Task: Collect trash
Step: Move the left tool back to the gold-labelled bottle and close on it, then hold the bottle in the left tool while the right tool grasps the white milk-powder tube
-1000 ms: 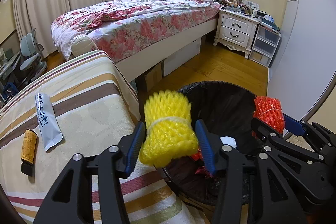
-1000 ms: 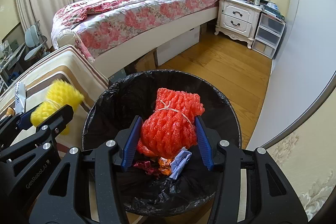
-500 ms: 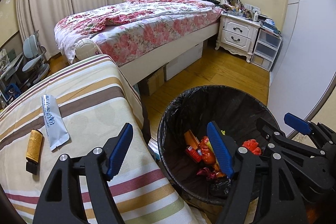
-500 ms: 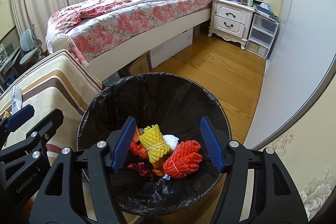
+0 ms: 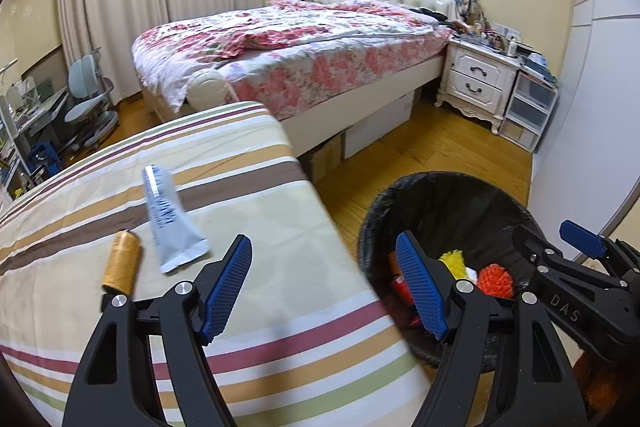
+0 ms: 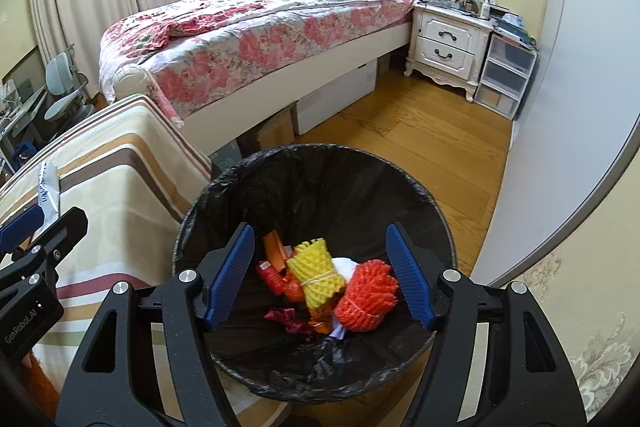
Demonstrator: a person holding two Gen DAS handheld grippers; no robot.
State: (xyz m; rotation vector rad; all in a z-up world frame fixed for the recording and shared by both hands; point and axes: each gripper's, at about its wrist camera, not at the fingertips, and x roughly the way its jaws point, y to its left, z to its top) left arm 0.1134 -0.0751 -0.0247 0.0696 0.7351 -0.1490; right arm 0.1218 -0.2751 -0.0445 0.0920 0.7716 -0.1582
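The yellow net and red net lay in the bin; the tube and small bottle remained on the striped cover; left gripper stood wide and empty; right gripper was opening, gripping nothing.

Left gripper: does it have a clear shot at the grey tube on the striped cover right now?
Probably yes. The left gripper has open, empty jaws, and the grey tube lies flat on the striped cover just ahead of them, nothing between. Only the orange bottle lies close beside it.

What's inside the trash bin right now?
In the black-lined trash bin: a yellow foam net, an orange-red foam net, orange and red wrappers and white paper. Anything beneath that pile is hidden.
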